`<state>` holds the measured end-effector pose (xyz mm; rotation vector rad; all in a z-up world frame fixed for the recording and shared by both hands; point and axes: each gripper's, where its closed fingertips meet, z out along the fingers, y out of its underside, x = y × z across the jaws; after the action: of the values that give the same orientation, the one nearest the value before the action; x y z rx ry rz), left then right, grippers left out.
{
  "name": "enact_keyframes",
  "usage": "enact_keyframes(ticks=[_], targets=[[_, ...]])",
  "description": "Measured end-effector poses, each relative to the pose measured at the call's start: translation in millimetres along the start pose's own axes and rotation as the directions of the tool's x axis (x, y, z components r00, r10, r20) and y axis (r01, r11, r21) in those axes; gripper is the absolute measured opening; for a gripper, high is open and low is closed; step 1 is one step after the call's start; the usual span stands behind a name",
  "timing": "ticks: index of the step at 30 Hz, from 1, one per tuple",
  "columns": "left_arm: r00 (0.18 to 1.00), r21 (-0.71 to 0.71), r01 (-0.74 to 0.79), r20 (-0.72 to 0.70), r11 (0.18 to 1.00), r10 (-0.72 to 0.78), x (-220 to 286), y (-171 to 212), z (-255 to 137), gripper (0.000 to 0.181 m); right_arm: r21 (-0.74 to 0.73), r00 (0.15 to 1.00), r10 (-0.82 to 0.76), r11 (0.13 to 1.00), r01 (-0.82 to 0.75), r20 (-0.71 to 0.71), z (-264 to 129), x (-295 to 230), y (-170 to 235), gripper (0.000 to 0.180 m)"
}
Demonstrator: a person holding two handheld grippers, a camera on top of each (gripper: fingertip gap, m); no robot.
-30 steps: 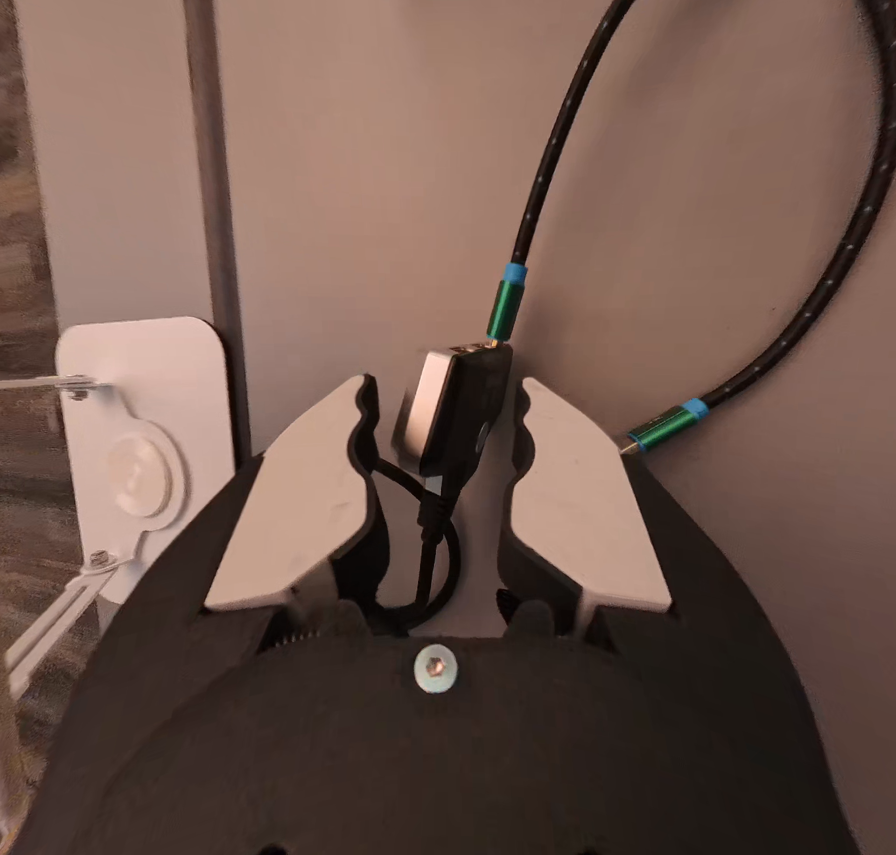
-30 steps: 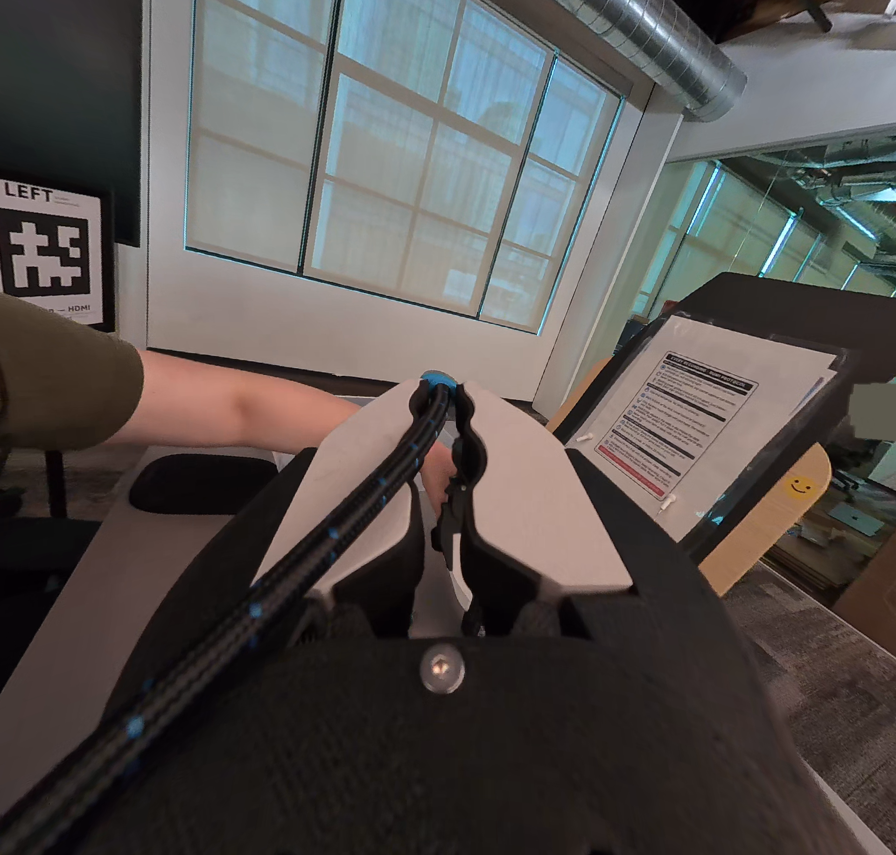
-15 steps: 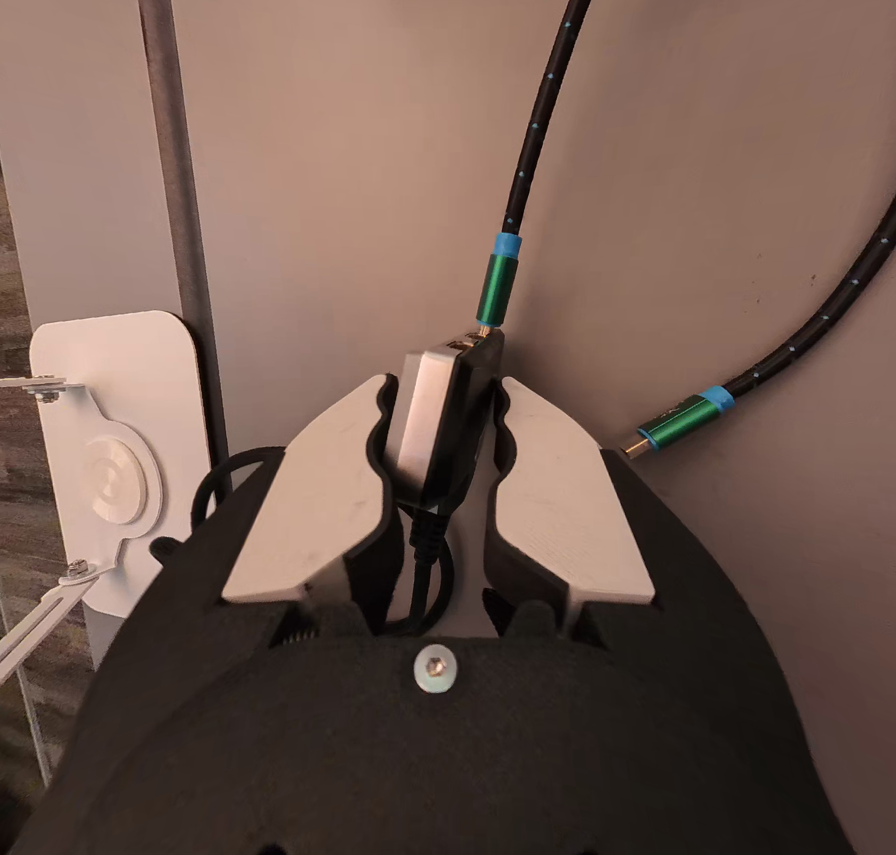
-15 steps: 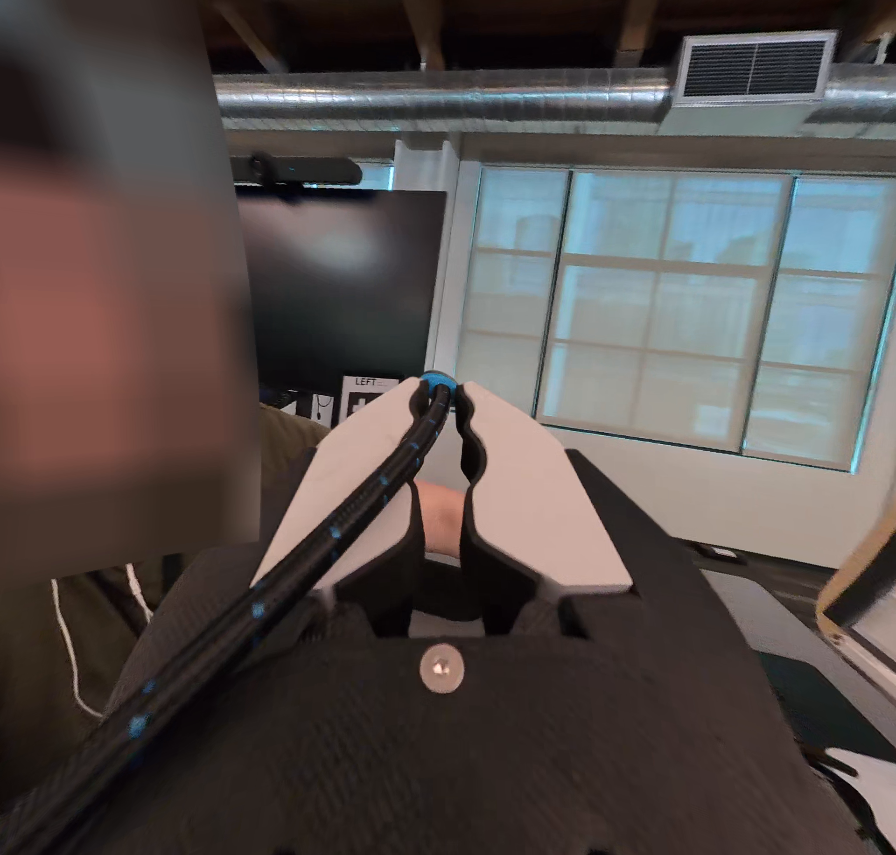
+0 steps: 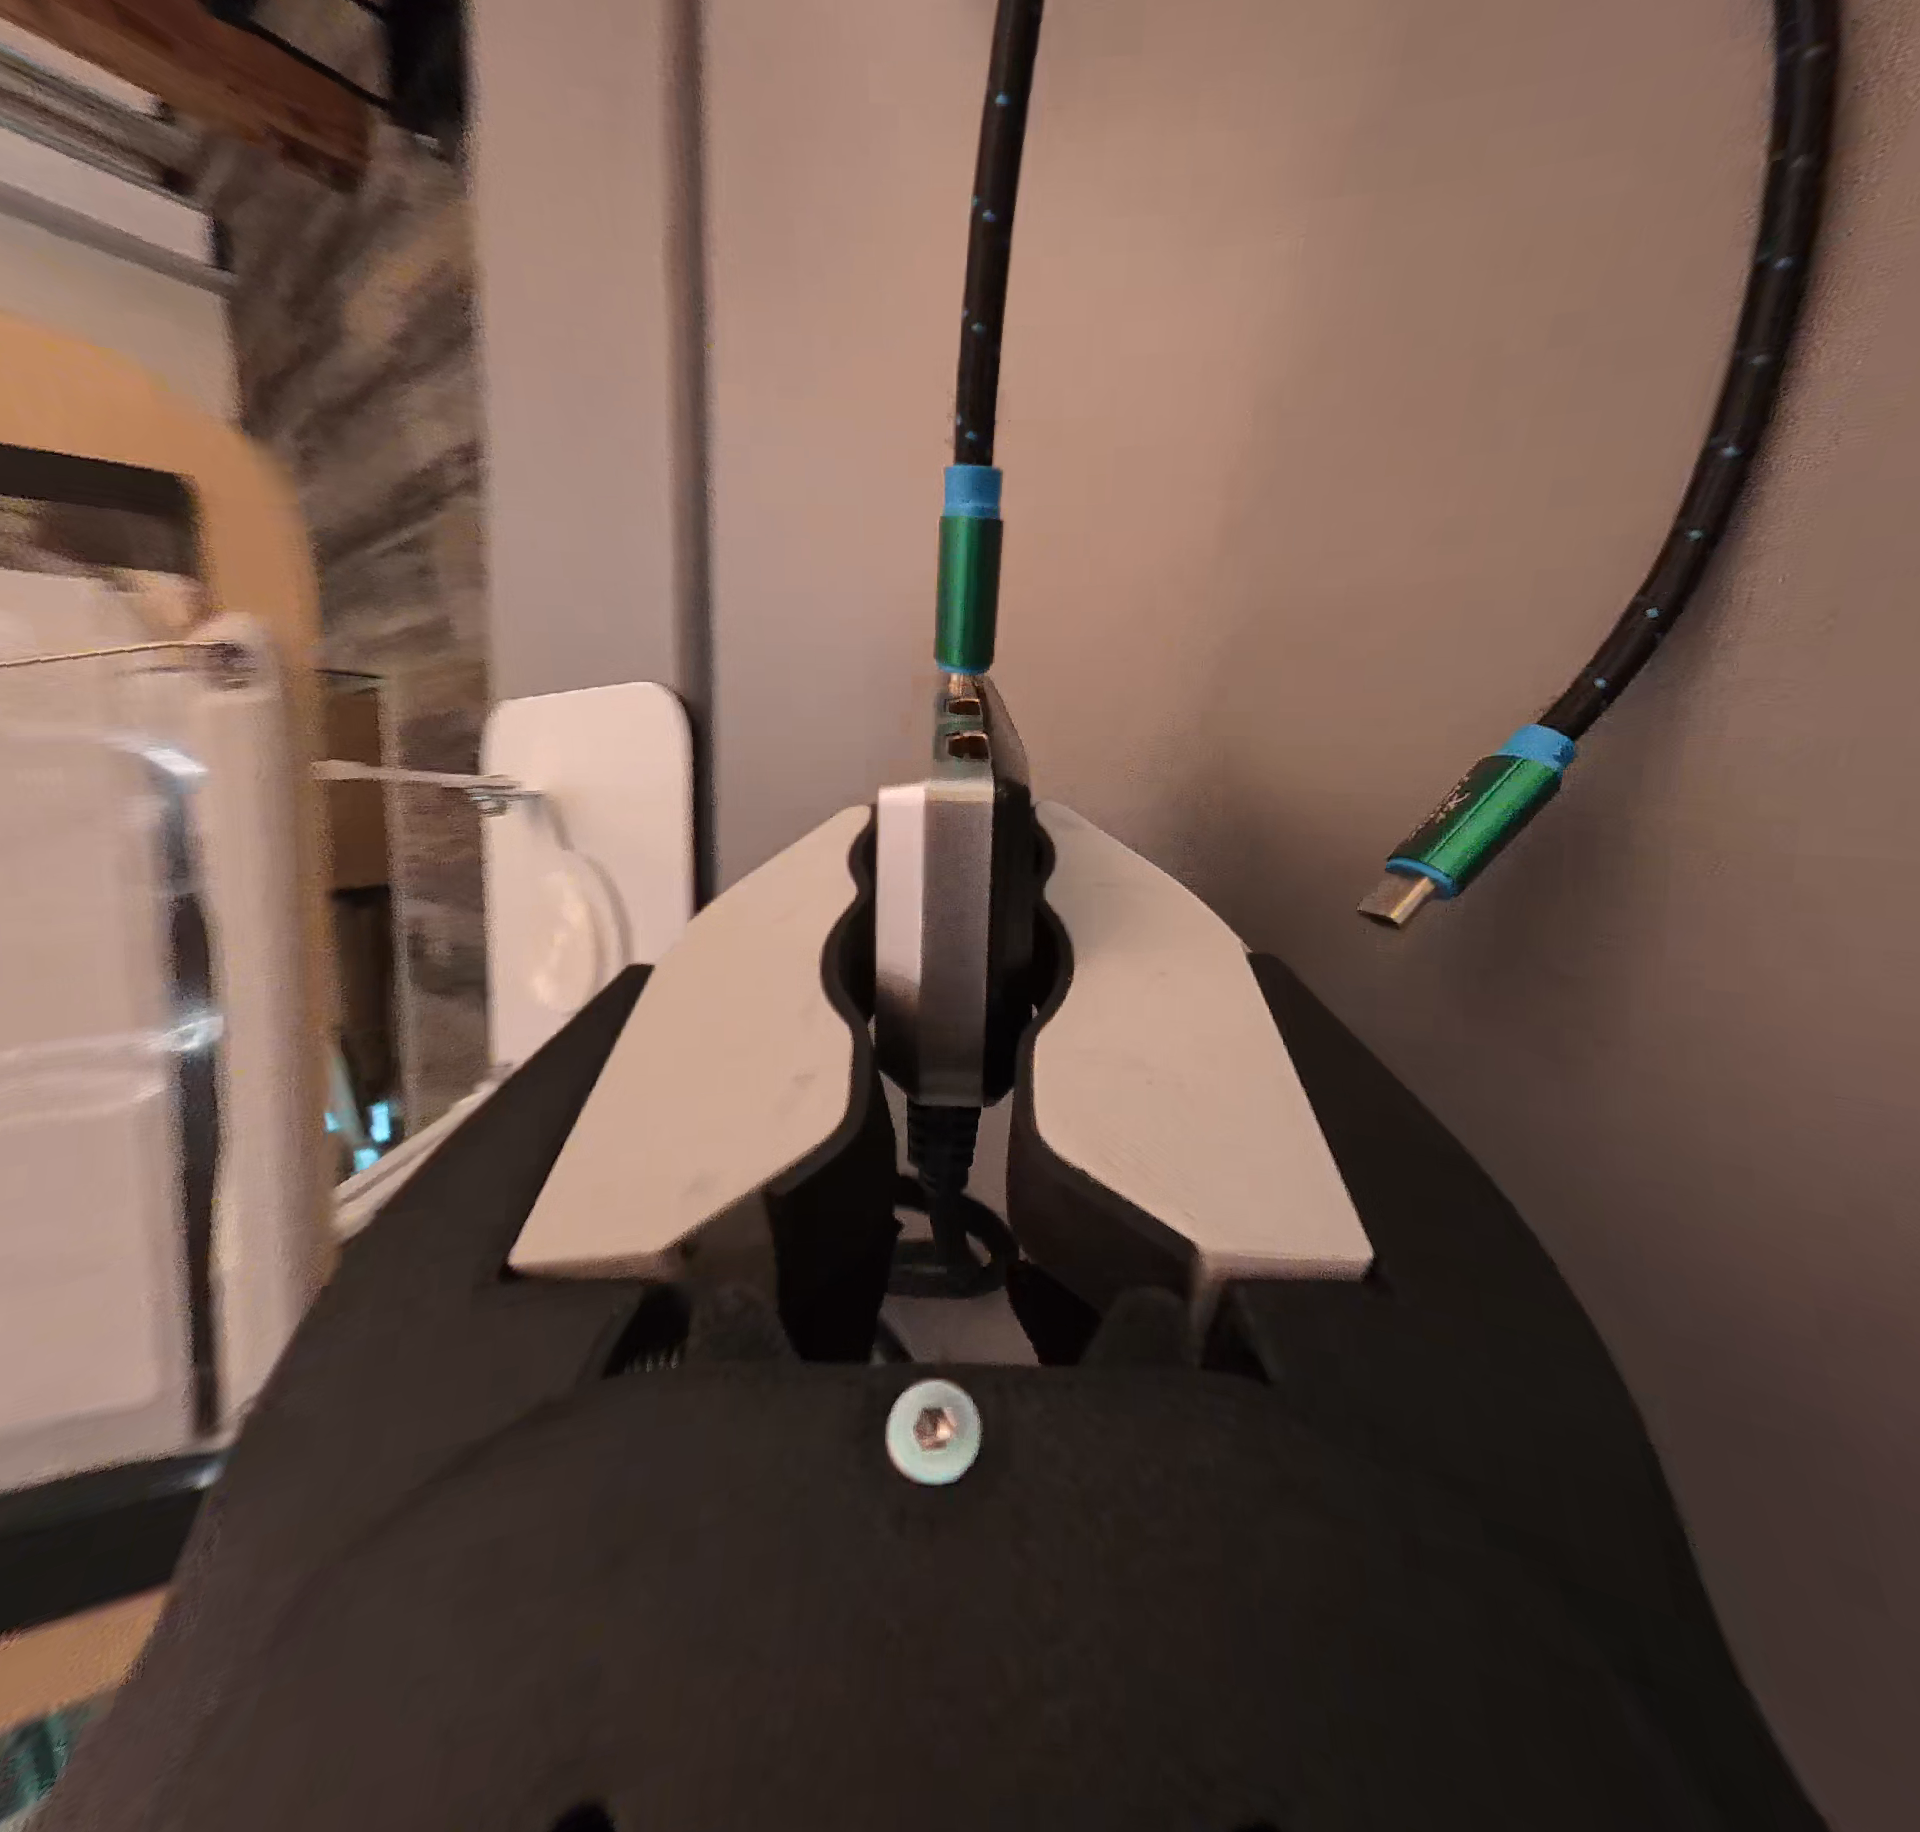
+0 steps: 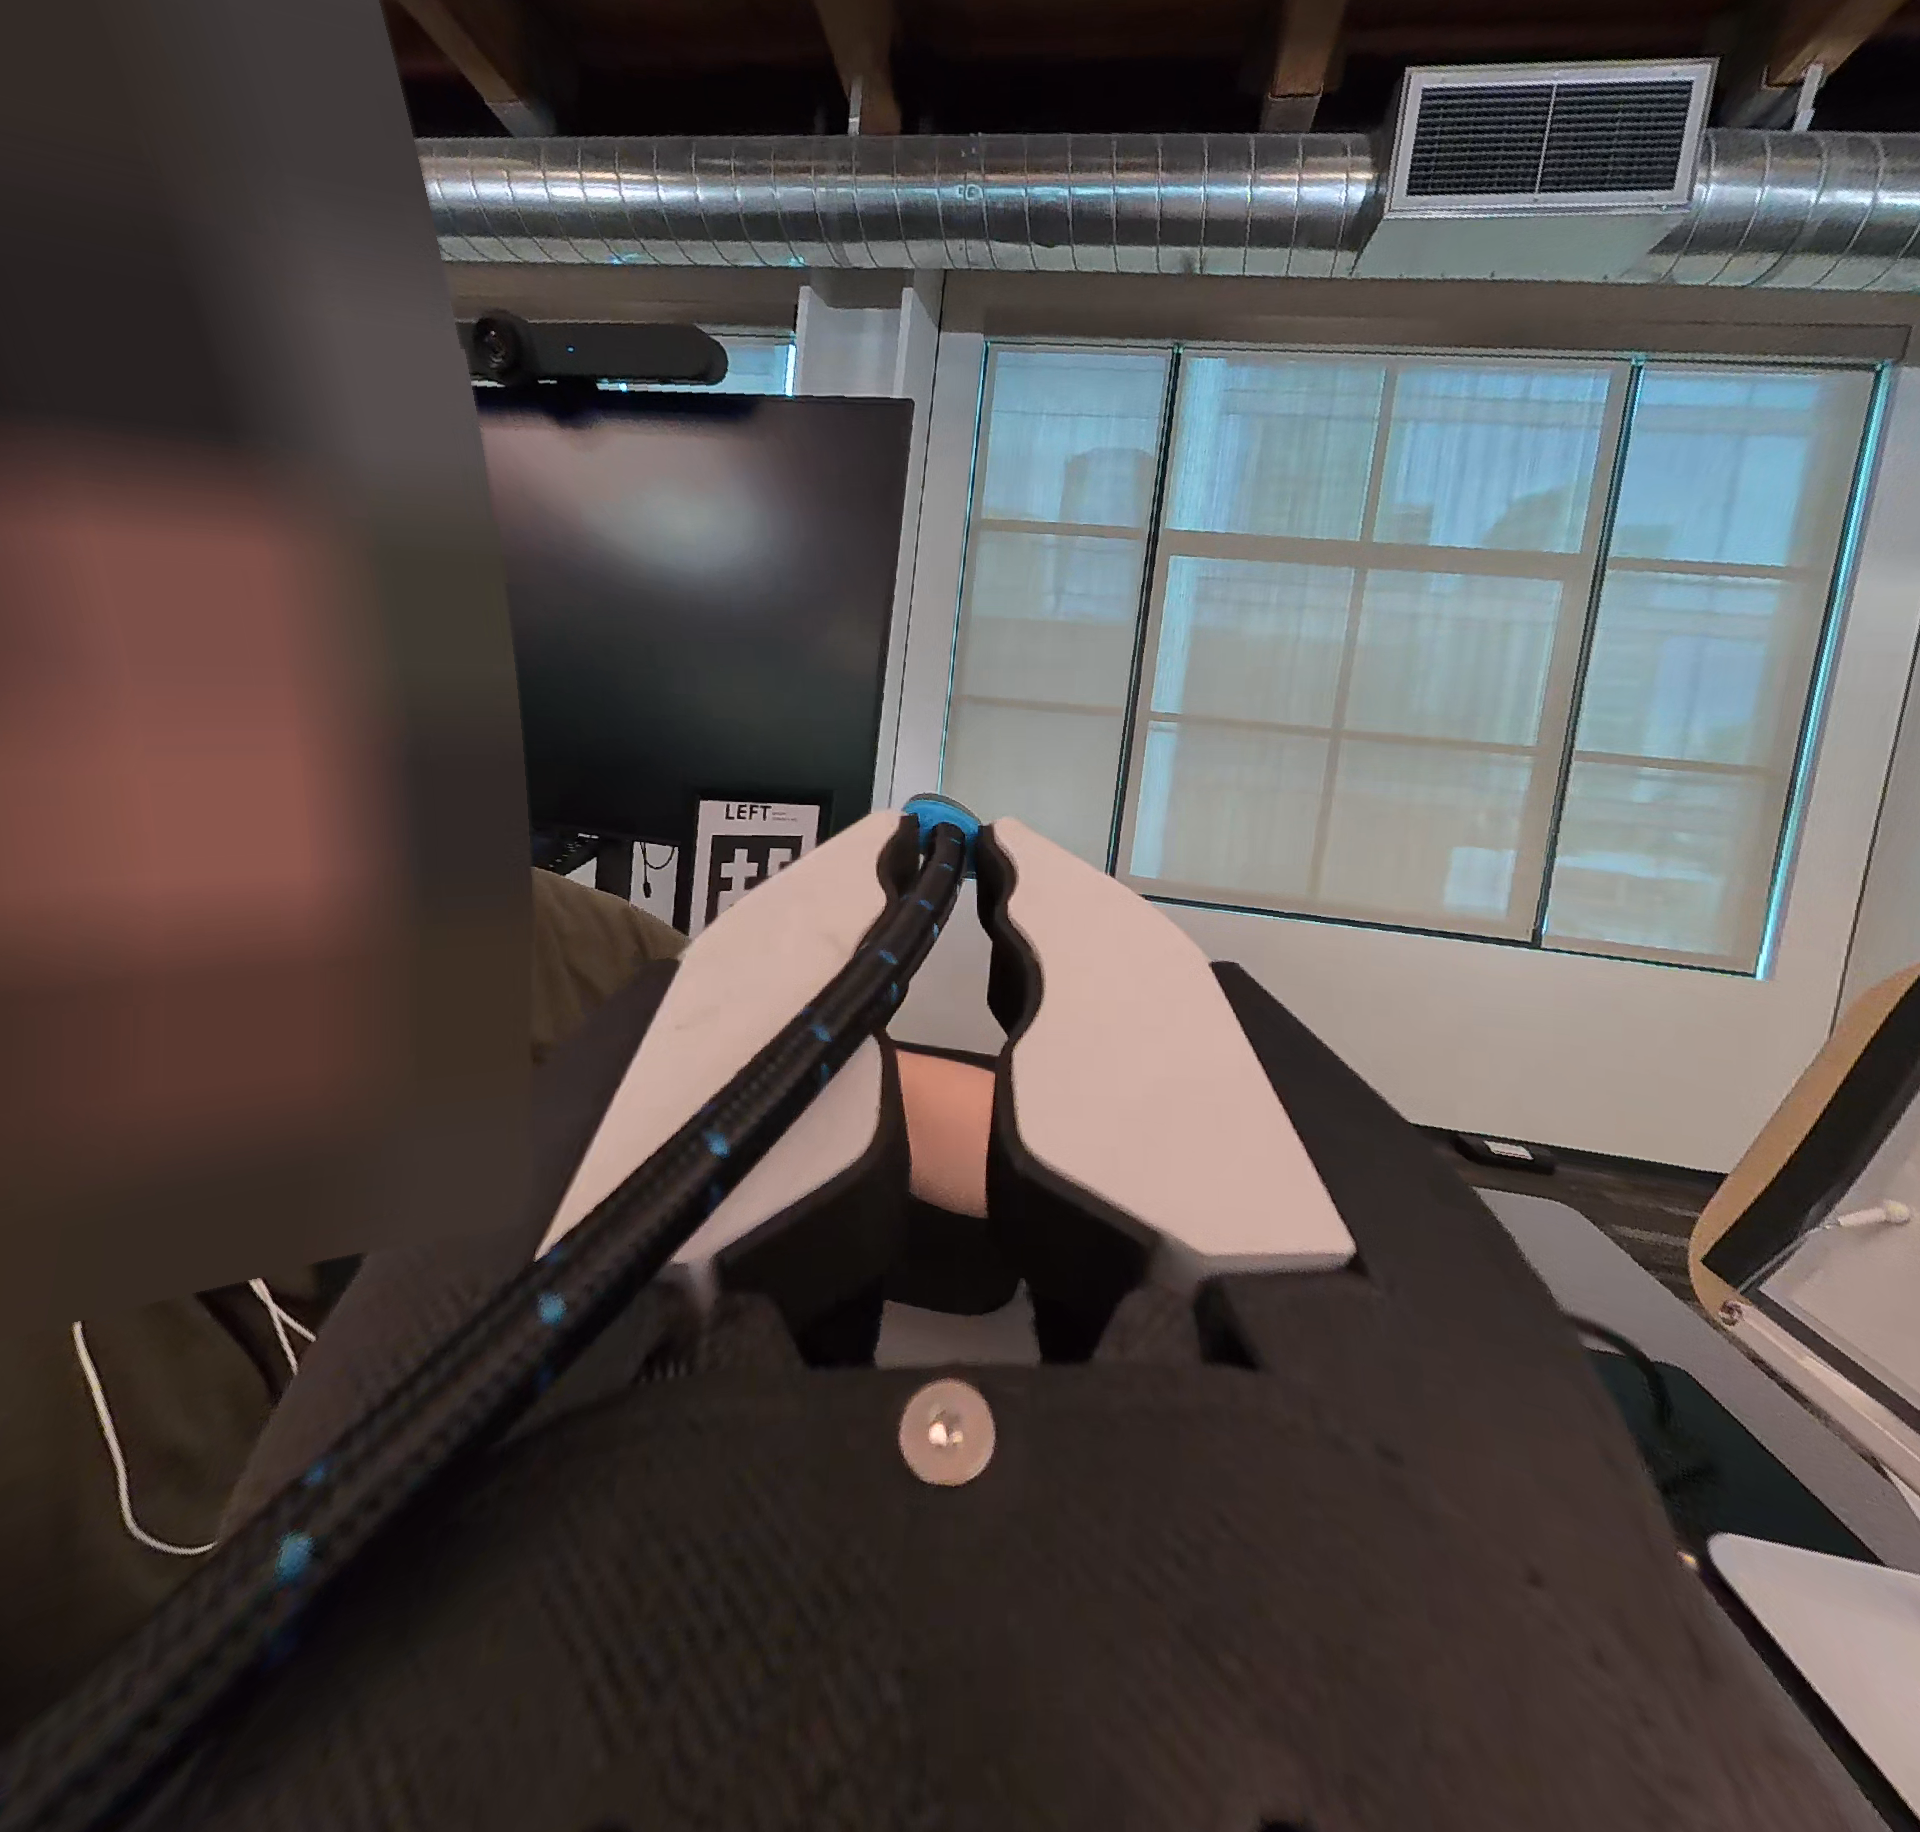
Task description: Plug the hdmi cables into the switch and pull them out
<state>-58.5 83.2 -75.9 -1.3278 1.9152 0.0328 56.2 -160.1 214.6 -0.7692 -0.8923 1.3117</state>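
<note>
My left gripper [image 5: 951, 826] is shut on the silver and black switch [image 5: 951, 909], held edge-up above the grey table [image 5: 1403, 328]. One black braided cable [image 5: 982, 224] ends in a green plug with a blue collar [image 5: 966, 587], seated in the switch's top port. A second green plug [image 5: 1465, 826] hangs free to the right, not plugged in. The switch's own thin black lead [image 5: 940, 1159] runs down between my fingers. My right gripper [image 6: 940, 832] is shut on a braided cable [image 6: 665, 1159] near its blue collar [image 6: 935, 811]; the plug is hidden behind the fingertips.
A white bracket plate [image 5: 592, 847] and a clear plastic stand [image 5: 125, 1003] sit to the left in the left wrist view. In the right wrist view, a person's arm [image 6: 940, 1128] shows behind my fingers, with a dark monitor [image 6: 696, 619], a marker card [image 6: 758, 857] and windows [image 6: 1403, 639] beyond.
My left gripper closed fully on the switch, turned it edge-on and lifted it off the table. The view swung left. My right gripper kept its hold on the cable and tilted upward.
</note>
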Motion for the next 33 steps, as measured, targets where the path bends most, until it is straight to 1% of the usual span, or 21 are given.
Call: enact_keyframes(ticks=[1, 3, 6, 10, 12, 16, 18, 20, 23, 25, 30, 33], targets=[[0.998, 0.011, -0.004, 0.057, 1.000, 0.004, -7, -4, -7, 0.022, -0.004, 1.000, -0.004, 1.000, 0.004, -0.014, 0, 2, 0, 0.011], [0.980, 0.018, -0.041, 0.196, 0.999, 0.037, -22, -11, -24, 0.022, -0.041, 0.996, -0.021, 0.999, 0.018, -0.089, 1, 11, 5, 0.011], [0.927, 0.040, -0.088, 0.368, 0.995, 0.067, -37, -27, -53, 0.022, -0.128, 0.975, -0.076, 0.991, 0.050, -0.210, 4, 28, 15, 0.011], [0.838, 0.146, -0.118, 0.545, 0.982, 0.020, -46, -54, -96, 0.021, -0.259, 0.924, -0.192, 0.960, 0.107, -0.332, 13, 48, 34, 0.011], [0.789, 0.196, -0.137, 0.614, 0.971, -0.013, -49, -64, -118, 0.021, -0.345, 0.894, -0.275, 0.927, 0.149, -0.354, 20, 57, 47, 0.011], [0.724, 0.248, -0.193, 0.689, 0.949, -0.033, -52, -76, -153, 0.021, -0.453, 0.847, -0.425, 0.854, 0.257, -0.321, 46, 64, 73, 0.011], [0.700, 0.263, -0.219, 0.713, 0.940, -0.037, -54, -84, -167, 0.021, -0.500, 0.820, -0.501, 0.804, 0.322, -0.276, 60, 64, 86, 0.011], [0.680, 0.276, -0.244, 0.732, 0.930, -0.039, -55, -89, -181, 0.022, -0.549, 0.774, -0.577, 0.748, 0.373, -0.260, 68, 68, 96, 0.011], [0.651, 0.313, -0.265, 0.756, 0.912, -0.071, -58, -93, -200, 0.022, -0.563, 0.720, -0.656, 0.691, 0.453, -0.227, 78, 65, 101, 0.011], [0.643, 0.348, -0.277, 0.760, 0.896, -0.096, -59, -96, -208, 0.022, -0.549, 0.700, -0.676, 0.684, 0.480, -0.229, 83, 63, 99, 0.011], [0.621, 0.342, -0.333, 0.781, 0.879, -0.068, -53, -100, -223, 0.022, -0.515, 0.685, -0.687, 0.689, 0.509, -0.242, 90, 58, 95, 0.011], [0.600, 0.334, -0.361, 0.798, 0.871, -0.058, -51, -103, -229, 0.022, -0.518, 0.688, -0.688, 0.686, 0.511, -0.232, 94, 58, 100, 0.011]])
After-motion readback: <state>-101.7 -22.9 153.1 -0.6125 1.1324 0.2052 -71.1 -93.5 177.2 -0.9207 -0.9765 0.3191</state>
